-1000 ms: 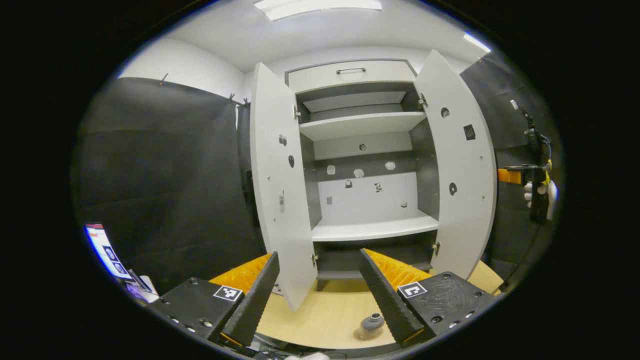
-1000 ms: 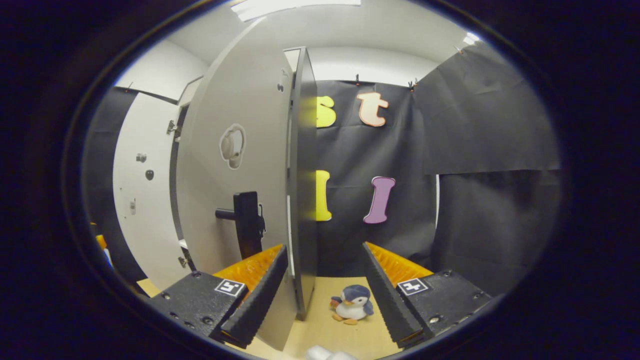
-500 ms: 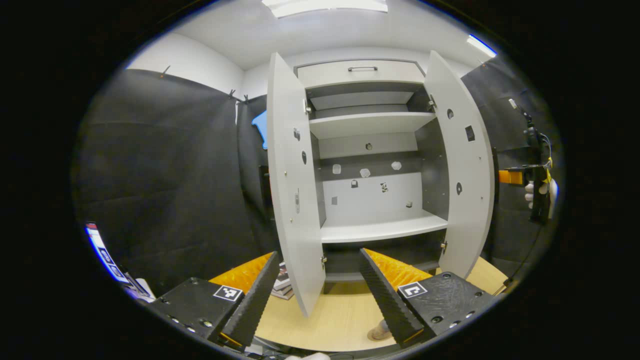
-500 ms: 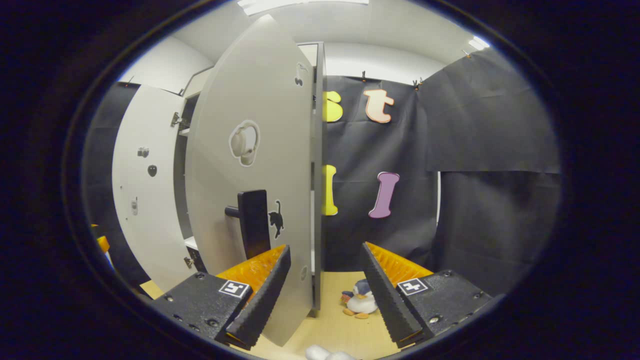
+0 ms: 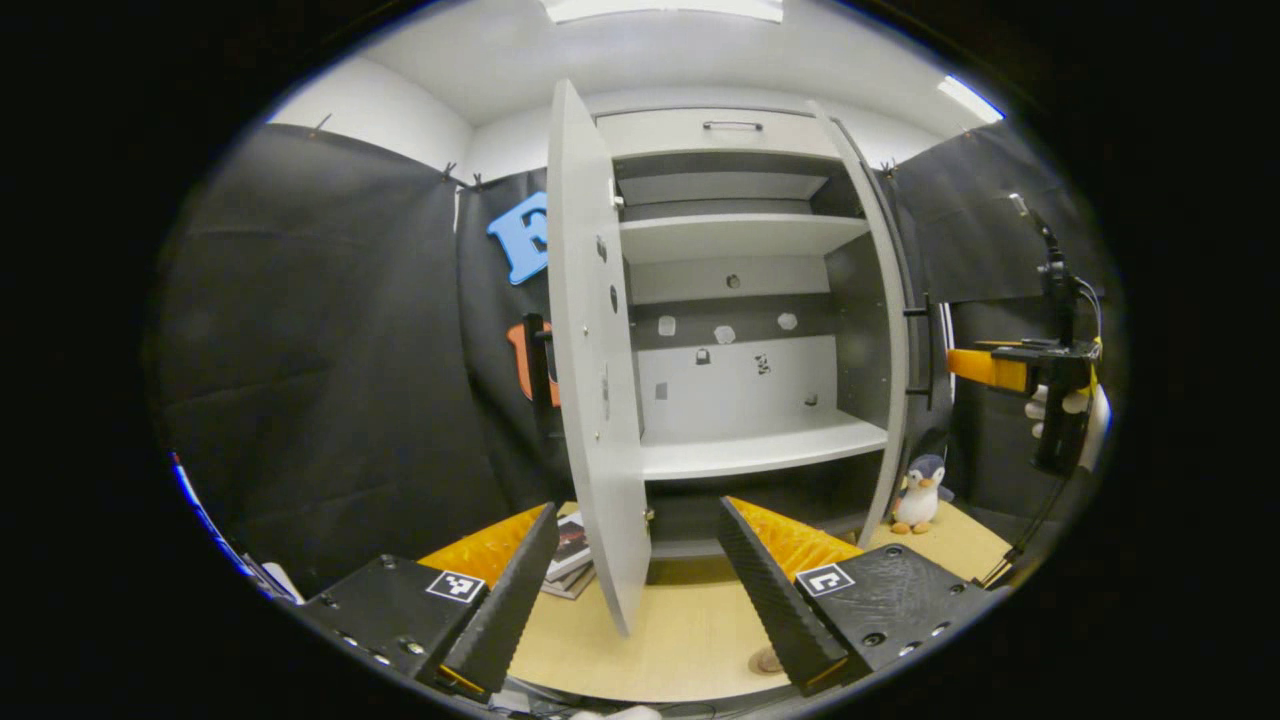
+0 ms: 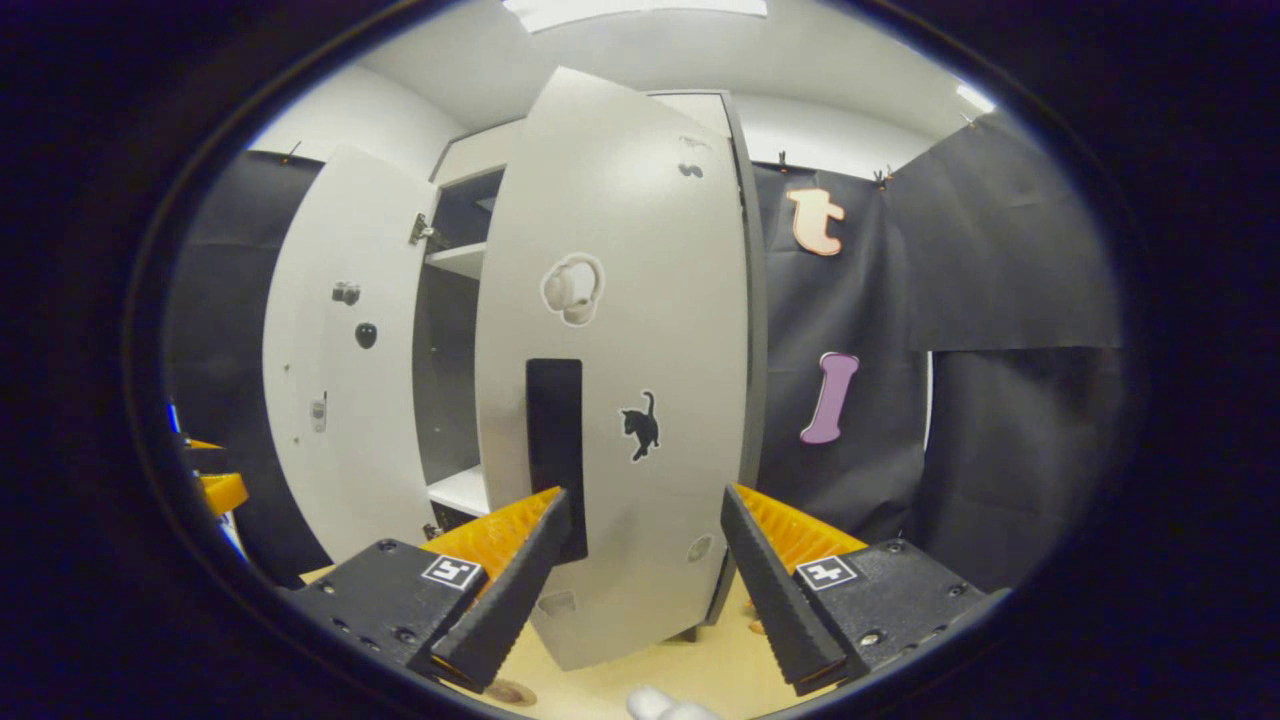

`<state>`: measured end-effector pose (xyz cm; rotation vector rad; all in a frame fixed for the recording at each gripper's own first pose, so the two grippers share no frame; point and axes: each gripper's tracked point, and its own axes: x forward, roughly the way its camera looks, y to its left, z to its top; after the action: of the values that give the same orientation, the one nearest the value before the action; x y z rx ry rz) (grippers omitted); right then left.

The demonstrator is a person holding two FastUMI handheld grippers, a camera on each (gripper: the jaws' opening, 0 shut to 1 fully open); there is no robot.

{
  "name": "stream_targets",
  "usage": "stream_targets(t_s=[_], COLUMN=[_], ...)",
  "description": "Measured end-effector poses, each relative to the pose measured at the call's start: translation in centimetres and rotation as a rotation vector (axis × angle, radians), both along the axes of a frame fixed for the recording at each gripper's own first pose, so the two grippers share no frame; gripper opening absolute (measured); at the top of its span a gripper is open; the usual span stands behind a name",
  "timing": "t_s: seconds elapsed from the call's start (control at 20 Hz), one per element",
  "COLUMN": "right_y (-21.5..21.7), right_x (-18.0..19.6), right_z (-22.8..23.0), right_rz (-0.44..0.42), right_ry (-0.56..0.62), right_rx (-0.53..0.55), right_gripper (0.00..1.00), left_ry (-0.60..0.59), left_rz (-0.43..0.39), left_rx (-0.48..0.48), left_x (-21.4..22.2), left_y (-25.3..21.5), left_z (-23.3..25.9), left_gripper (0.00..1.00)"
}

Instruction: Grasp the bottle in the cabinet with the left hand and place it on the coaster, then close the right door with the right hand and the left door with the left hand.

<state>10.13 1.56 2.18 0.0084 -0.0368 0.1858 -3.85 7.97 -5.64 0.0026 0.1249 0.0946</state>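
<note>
The coaster lay at the near edge of the wooden worktop, mostly hidden behind a finger of the left gripper; whether the bottle stood on it could not be told. The cabinet stood at the back of the worktop with bare shelves. Its left door stood wide open, edge-on in the left gripper view, its lower corner hanging between the left gripper's two fingers, which were spread apart and held nothing. The right door was partly swung toward the cabinet front; in the right gripper view its outer face, with a black handle and a small cat sticker, filled the middle. The right gripper was just before that face, fingers spread apart and gripping nothing; whether they touched the door could not be told. In the left gripper view the right gripper and a white-gloved hand holding it appeared beyond the right door's edge, near the handle. A toy penguin stood on the worktop at the right front corner of the cabinet. A stack of books lay on the worktop to the left of the left door's lower edge.
</note>
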Motion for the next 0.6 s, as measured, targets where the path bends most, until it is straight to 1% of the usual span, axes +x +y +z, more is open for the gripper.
stream_targets(t_s=[0.2,0.3,0.5,0.6], right_y=[-0.1,-0.4,-1.0,-0.9], right_x=[-2.2,-3.4,-6.0,-7.4], right_z=[-1.0,-1.3,-2.5,-3.3], right_rz=[-0.029,-0.056,-0.121,-0.14], right_ry=[0.026,0.03,0.02,0.027], right_rx=[0.018,0.024,0.011,0.014], right_gripper=[0.99,0.99,0.99,0.99], left_ry=[-0.013,-0.018,-0.02,-0.021], left_rz=[-0.023,-0.018,0.021,0.056], left_rx=[0.006,0.015,0.027,0.051], left_x=[0.2,0.3,1.0,1.5], left_y=[0.1,0.7,4.8,7.8], left_z=[0.4,0.9,0.9,1.4], left_gripper=[0.97,0.97,0.97,0.98])
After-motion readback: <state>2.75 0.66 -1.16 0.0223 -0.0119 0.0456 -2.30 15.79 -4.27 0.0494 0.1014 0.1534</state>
